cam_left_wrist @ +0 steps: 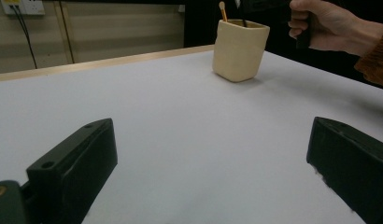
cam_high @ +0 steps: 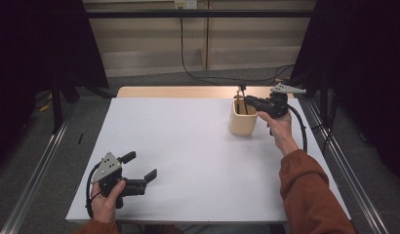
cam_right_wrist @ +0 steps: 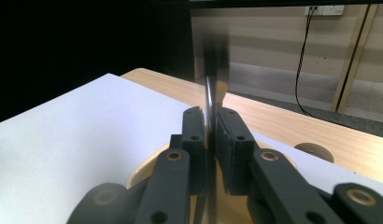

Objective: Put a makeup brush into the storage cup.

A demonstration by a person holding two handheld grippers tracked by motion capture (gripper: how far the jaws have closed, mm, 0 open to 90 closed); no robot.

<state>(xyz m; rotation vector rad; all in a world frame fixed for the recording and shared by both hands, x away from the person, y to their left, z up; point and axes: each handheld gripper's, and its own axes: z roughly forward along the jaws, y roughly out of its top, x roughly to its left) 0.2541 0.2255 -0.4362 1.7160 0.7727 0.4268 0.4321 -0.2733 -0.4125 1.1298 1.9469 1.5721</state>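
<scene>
Thin utensil [cam_right_wrist: 209, 100] clamped upright between right gripper [cam_right_wrist: 209, 140] jaws over cup [cam_high: 243, 118]. Judged light, stiff, slippery; best gripped mid-handle. Left gripper [cam_high: 139, 168] spread wide, nothing held.

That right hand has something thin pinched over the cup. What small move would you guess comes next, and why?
Probably a straight lift. The right gripper is shut on a thin dark utensil that stands upright, its lower end in the beige cup. Raising it straight up would clear the rim without tipping the cup. What the utensil is, I cannot tell. The left gripper rests open, far off on the table.
</scene>
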